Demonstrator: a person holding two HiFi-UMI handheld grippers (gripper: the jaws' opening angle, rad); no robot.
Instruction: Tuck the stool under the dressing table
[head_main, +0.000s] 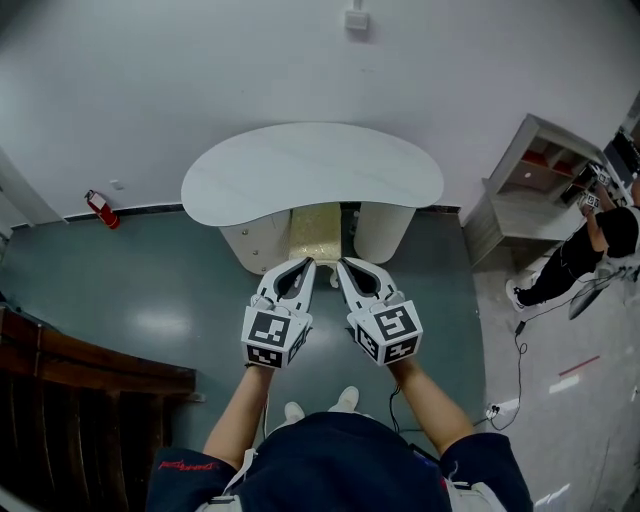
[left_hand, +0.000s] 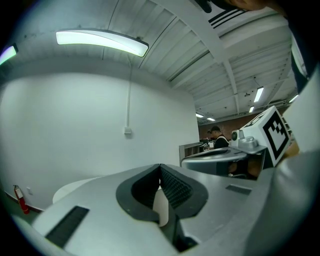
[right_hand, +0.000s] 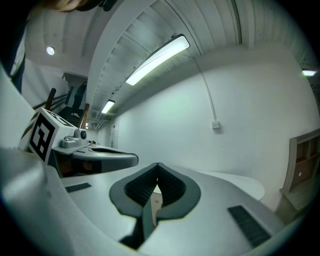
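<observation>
Grey-green floor ran up to a white wall, and against it stood the dressing table (head_main: 312, 172). The stool (head_main: 316, 238) sat in the gap between its two pedestals, the far part of the seat under the top and the near edge showing. It lay straight ahead of you, just beyond both tips, its length running away toward the wall. Your left gripper (head_main: 308, 264) and right gripper (head_main: 340, 264) were side by side and about equally near, each with its jaws closed together on nothing. In my judgement any further push went straight forward.
</observation>
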